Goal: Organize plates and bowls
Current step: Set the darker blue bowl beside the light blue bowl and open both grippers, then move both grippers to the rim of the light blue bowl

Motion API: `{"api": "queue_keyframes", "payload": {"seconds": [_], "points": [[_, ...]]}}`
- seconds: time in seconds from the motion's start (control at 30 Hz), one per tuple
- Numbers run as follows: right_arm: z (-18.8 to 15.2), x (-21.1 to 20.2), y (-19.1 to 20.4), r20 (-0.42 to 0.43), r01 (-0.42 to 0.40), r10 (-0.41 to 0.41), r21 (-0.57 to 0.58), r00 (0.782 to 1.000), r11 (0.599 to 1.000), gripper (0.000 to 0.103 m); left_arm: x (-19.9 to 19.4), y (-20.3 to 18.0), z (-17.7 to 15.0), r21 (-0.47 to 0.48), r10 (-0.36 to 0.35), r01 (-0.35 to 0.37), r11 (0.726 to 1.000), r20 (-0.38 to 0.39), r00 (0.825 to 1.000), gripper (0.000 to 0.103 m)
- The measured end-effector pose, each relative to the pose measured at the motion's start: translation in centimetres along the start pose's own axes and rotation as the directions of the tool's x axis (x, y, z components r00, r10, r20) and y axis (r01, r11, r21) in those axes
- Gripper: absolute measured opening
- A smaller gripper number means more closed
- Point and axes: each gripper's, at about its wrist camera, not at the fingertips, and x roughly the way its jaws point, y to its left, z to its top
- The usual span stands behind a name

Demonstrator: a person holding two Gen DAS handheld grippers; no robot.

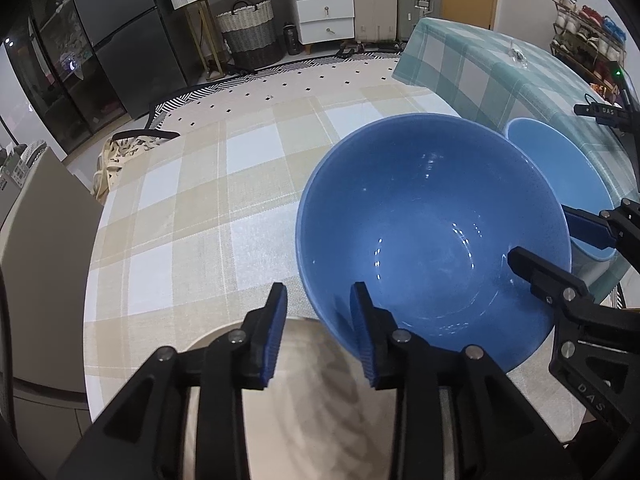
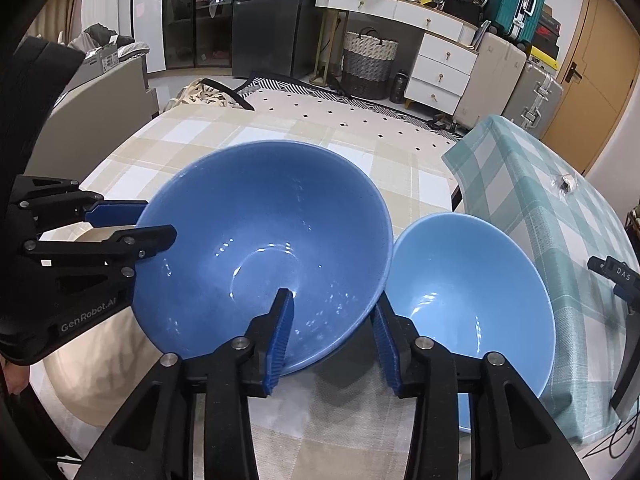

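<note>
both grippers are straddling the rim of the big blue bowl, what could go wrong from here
1. The big blue bowl sits tilted, with its left side apparently over the beige plate. With the left gripper and right gripper both loose around its rim, it may rock or slide.
2. The small light blue bowl sits right against it, so a shift could knock the two together.
3. Either gripper could catch the rim as it pulls away.

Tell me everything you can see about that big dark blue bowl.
The big dark blue bowl is a wide, glossy, ceramic-looking bowl, empty, sitting tilted with one side over a beige plate. The left gripper and right gripper each straddle its rim, jaws loosened. A smaller light blue bowl sits right beside it.
</note>
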Motion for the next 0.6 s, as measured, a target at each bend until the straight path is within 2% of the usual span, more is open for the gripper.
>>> {"api": "queue_keyframes", "payload": {"seconds": [0.1, 0.23, 0.33, 0.5, 0.53, 0.6], "points": [[0.0, 0.1, -0.1, 0.002, -0.013, 0.013, -0.008, 1.000, 1.000, 0.048, 0.0, 0.1, 0.0, -0.008, -0.008, 0.008, 1.000, -0.005, 1.000, 0.041], [0.0, -0.5, 0.1, 0.022, -0.031, 0.031, -0.022, 0.999, 0.999, 0.068, -0.4, 0.4, 0.2, -0.027, -0.027, 0.027, 0.999, 0.003, 1.000, 0.050], [0.0, -1.1, 0.0, 0.053, -0.019, 0.021, -0.027, 0.998, 0.999, 0.081, -0.7, 0.5, 0.3, -0.036, -0.043, 0.043, 0.998, 0.012, 0.999, 0.051], [0.6, -2.3, -1.6, 0.082, -0.052, 0.049, 0.035, 0.995, 0.998, 0.087, -0.9, 0.6, 0.4, -0.047, -0.068, 0.068, 0.997, 0.009, 0.998, 0.054], [0.6, -2.5, -2.1, 0.090, -0.060, 0.055, 0.052, 0.994, 0.997, 0.089, -0.9, 0.6, 0.4, -0.054, -0.080, 0.080, 0.995, 0.010, 0.997, 0.057], [0.8, -3.2, -3.0, 0.106, -0.070, 0.061, 0.088, 0.992, 0.994, 0.091, -1.1, 0.7, 0.6, -0.071, -0.096, 0.097, 0.993, 0.016, 0.995, 0.070]]}}
